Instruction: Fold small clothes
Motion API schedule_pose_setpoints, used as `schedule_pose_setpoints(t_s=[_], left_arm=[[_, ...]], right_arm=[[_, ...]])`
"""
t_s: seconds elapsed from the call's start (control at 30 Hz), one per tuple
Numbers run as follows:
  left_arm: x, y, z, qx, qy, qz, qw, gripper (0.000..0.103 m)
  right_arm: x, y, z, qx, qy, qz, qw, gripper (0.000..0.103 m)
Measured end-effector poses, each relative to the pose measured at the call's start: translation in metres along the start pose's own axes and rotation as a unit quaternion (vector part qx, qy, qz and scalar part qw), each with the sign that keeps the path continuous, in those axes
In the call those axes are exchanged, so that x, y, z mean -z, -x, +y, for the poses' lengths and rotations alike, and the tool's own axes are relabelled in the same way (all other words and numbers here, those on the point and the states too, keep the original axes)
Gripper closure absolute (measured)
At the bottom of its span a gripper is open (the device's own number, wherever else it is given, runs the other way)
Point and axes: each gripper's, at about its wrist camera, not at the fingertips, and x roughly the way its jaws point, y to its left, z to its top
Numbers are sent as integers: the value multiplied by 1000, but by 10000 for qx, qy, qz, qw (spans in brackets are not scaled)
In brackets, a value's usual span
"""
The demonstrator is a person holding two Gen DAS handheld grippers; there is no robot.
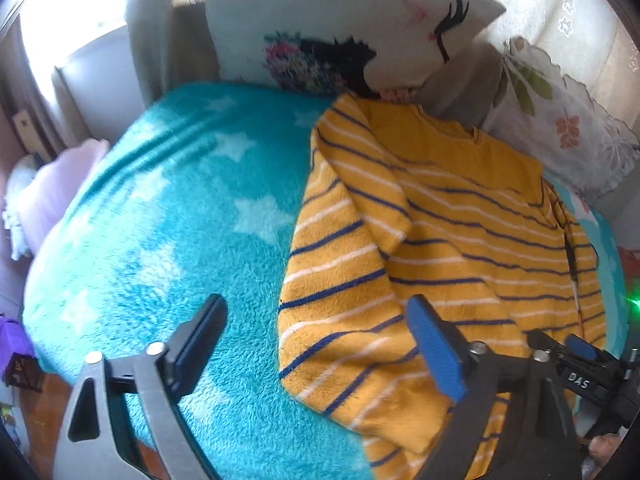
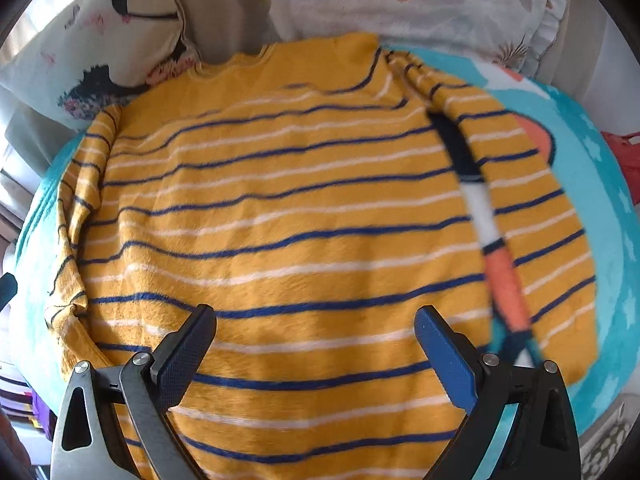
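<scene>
Teal star blanket point(image 1: 168, 216) under our yellow striped sweater point(image 2: 280, 200) | our left gripper point(image 1: 316, 344) jaws apart, empty | our right gripper point(image 2: 316, 344) apart above sweater, empty

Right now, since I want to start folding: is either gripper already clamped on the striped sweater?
No: the left gripper and right gripper both stand open above the striped sweater, pinching no fabric.
</scene>
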Motion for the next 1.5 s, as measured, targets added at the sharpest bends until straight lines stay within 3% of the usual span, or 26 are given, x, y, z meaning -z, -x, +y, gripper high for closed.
schedule_pose_setpoints(t_s=[0.13,0.37,0.4,0.43,0.5,0.6,0.77,0.9,0.97,1.07,1.2,1.27,1.33,1.37,1.43,1.5], left_arm=[[-2,-16,-7,346,-182,289,9988,19],[8,-39,-65,838,-1137,518,9886,20],[10,-44,-70,842,-1240,663,9865,43],[12,-50,-73,796,-1321,823,9846,94],[14,-58,-67,779,-1229,1067,9836,97],[7,-45,-38,777,-816,924,9893,97],[-4,-14,37,20,-175,449,9988,97],[-2,-9,116,-898,510,398,9939,96],[1,-6,145,-1122,774,413,9898,96],[2,6,171,-1167,1090,262,9868,94],[0,24,183,-977,1372,3,9857,70],[-2,30,182,-863,1403,-89,9863,67],[-3,32,183,-824,1354,-114,9873,67],[-3,34,182,-774,1325,-129,9881,66],[-2,34,181,-691,1286,-164,9892,67],[-2,38,181,-641,1210,-223,9903,66]], right_arm=[[6,-3,15,127,79,6,9999,3],[13,7,12,241,-59,-20,9997,3],[15,8,11,284,-68,-11,9996,3],[16,9,9,338,-76,-2,9994,3],[17,14,4,448,-108,-6,9989,4],[17,21,-5,538,-151,-61,9984,5],[12,23,-9,521,-189,-59,9984,11],[1,20,9,306,-89,-93,9994,12],[-3,19,28,37,126,-89,9999,12],[-6,18,65,-432,598,-54,9973,12],[6,13,121,-1328,1328,309,9817,13],[19,8,142,-1509,1676,522,9728,14],[32,1,159,-1488,1919,735,9673,18],[39,-5,166,-1428,2042,886,9644,29],[49,-1,179,-1271,2251,782,9628,35],[56,3,194,-1697,2373,983,9514,41]])
